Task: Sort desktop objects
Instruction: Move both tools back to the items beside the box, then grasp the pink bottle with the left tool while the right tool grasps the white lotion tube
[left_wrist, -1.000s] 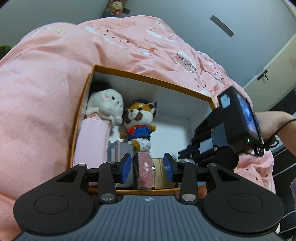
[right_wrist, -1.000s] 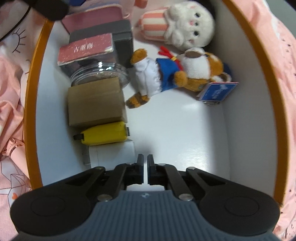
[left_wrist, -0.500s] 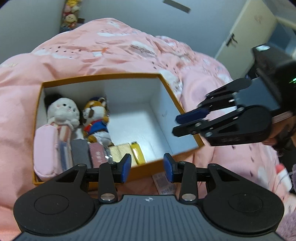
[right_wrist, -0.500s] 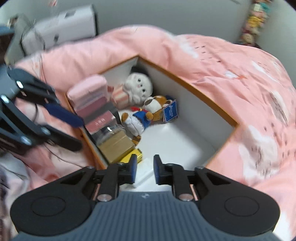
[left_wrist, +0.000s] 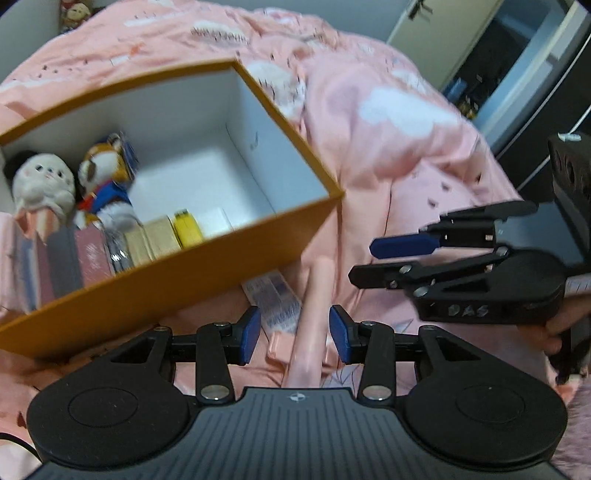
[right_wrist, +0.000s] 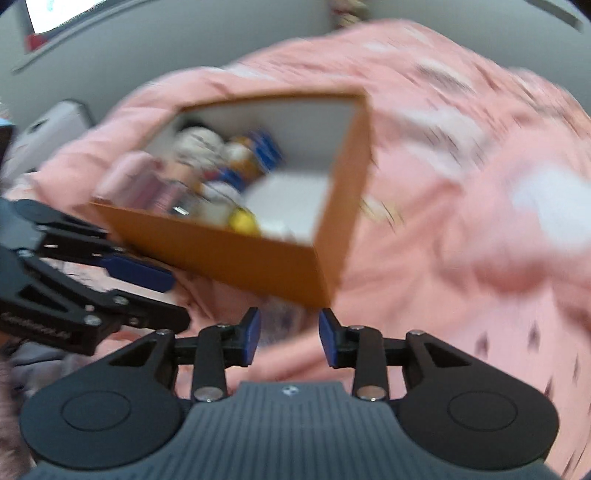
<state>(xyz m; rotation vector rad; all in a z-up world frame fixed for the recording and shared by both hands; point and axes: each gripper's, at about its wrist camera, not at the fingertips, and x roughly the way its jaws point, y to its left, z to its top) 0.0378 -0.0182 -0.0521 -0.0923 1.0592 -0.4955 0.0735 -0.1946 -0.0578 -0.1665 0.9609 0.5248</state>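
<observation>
An orange box (left_wrist: 177, 280) with a white inside sits on a pink quilt. It holds a white plush (left_wrist: 40, 184), a fox plush (left_wrist: 99, 177), pink cases, a jar, brown boxes, a yellow item (left_wrist: 186, 227) and a white block. My left gripper (left_wrist: 293, 334) is open and empty, outside the box's near wall, above a pink tube (left_wrist: 310, 332) and a printed packet (left_wrist: 275, 299) on the quilt. My right gripper (right_wrist: 288, 336) is open and empty, near the box's corner (right_wrist: 325, 291); it also shows at the right of the left wrist view (left_wrist: 399, 254).
The pink quilt (left_wrist: 388, 147) covers the bed all around the box. A door and dark shelving (left_wrist: 517, 74) stand at the far right. The right wrist view is motion-blurred. A grey wall lies behind the bed.
Both grippers have pulled back out of the box and swung right. My right gripper went from shut to open. The tube and packet on the quilt have come into view.
</observation>
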